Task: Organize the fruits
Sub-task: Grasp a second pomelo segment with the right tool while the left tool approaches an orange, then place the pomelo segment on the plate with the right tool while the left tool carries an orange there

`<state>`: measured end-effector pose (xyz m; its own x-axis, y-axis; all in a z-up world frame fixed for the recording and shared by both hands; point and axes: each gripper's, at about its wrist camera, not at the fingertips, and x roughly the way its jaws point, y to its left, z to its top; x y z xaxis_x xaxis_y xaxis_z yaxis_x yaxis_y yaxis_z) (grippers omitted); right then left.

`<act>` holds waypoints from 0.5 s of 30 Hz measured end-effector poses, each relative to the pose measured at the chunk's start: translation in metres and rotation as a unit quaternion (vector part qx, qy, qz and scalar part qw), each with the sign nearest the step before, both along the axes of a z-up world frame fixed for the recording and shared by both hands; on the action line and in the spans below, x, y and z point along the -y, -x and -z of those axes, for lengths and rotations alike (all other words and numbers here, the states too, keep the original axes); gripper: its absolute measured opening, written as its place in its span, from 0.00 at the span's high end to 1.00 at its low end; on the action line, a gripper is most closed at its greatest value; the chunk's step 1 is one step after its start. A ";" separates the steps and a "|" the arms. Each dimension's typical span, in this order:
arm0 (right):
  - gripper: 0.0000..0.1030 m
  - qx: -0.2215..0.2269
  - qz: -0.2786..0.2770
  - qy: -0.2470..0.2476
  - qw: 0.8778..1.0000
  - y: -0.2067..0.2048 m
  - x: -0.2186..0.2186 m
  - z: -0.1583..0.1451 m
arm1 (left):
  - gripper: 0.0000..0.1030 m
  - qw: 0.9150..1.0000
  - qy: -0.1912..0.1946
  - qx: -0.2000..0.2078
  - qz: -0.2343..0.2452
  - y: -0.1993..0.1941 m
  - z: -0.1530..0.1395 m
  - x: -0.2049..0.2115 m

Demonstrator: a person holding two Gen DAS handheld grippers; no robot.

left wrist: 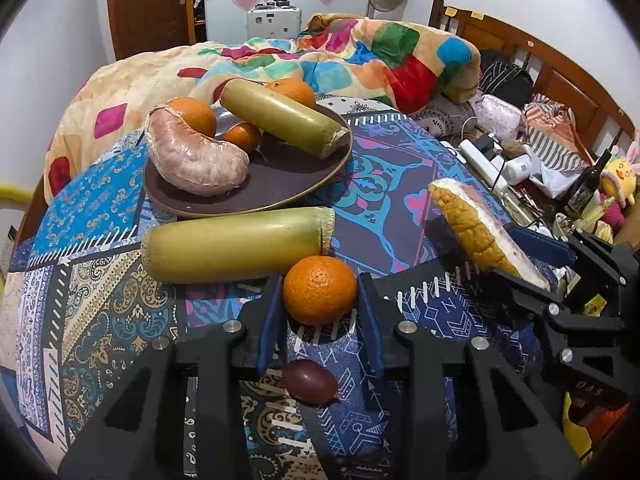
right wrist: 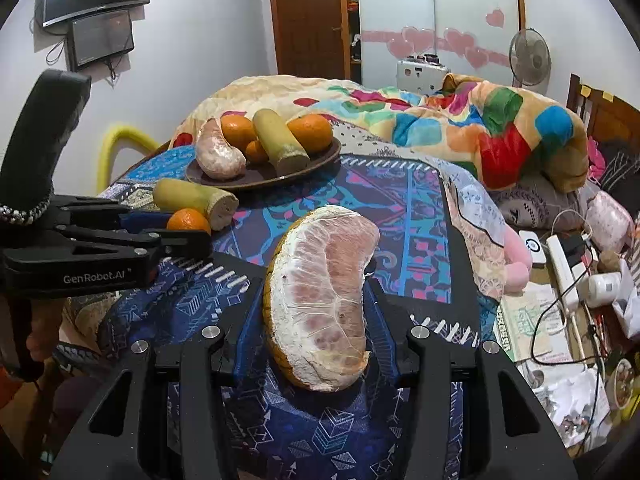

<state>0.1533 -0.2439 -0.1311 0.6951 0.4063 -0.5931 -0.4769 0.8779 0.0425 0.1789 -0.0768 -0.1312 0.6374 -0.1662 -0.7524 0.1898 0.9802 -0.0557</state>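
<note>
Black left gripper (left wrist: 320,304) straddling a loose orange (left wrist: 320,290), jaws apart, beside a sugarcane piece (left wrist: 236,245) on the patterned cloth (left wrist: 400,184); right gripper (right wrist: 320,312) clamping a pomelo wedge (right wrist: 324,300); brown plate (left wrist: 280,184) beyond, bearing more fruit.

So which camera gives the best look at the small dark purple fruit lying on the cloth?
The left wrist view: the purple fruit lies unobstructed on the cloth, close behind the orange between the left gripper fingers. In the right wrist view it does not appear at all; the left gripper's body fills that area.
</note>
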 end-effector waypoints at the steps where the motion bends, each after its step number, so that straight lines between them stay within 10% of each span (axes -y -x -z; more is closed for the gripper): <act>1: 0.56 0.002 0.000 -0.001 1.000 0.000 -0.001 -0.002 | 0.64 1.000 0.001 0.001 0.000 0.001 -0.001 -0.002; 15: 0.56 0.053 -0.014 -0.018 0.998 -0.016 -0.028 -0.040 | 0.65 0.997 -0.007 0.065 -0.036 0.012 -0.045 -0.059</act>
<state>0.1689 -0.2154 -0.0906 0.7407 0.4464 -0.5021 -0.5050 0.8628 0.0220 0.1670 -0.0179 -0.0860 0.7402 -0.1065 -0.6639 0.1236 0.9921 -0.0214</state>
